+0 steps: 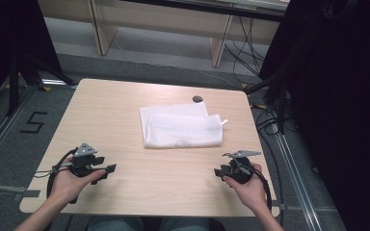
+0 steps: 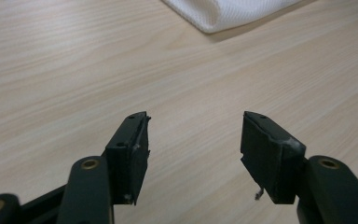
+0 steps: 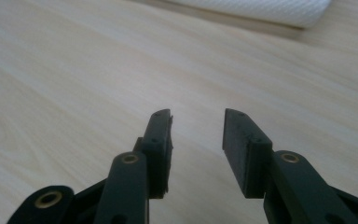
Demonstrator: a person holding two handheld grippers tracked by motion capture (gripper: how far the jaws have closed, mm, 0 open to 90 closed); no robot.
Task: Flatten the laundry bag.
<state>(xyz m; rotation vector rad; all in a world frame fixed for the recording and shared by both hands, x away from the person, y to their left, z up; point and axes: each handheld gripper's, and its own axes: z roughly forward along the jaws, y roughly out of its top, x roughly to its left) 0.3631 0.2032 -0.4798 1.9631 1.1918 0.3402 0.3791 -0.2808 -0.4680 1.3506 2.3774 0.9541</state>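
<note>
A folded white mesh cloth (image 1: 182,126) lies mid-frame on the pale woodgrain worktop (image 1: 125,187) (soft, rectangular). Left gripper (image 1: 107,171) and right gripper (image 1: 218,172), lower corners, both gape empty.

White cloth (image 1: 180,126) is showing a fine mesh weave. Table (image 1: 125,103) is showing pale wood grain. Left gripper (image 2: 193,140) and right gripper (image 3: 198,135) are appearing black with brass-coloured rivets.

Cloth at the table's middle, a gripper near each front corner

The folded cloth (image 1: 180,125) lies on the table (image 1: 125,106), a small round object (image 1: 197,99) just behind it; the left gripper (image 1: 107,169) and right gripper (image 1: 218,172) sit in front, well apart.
</note>
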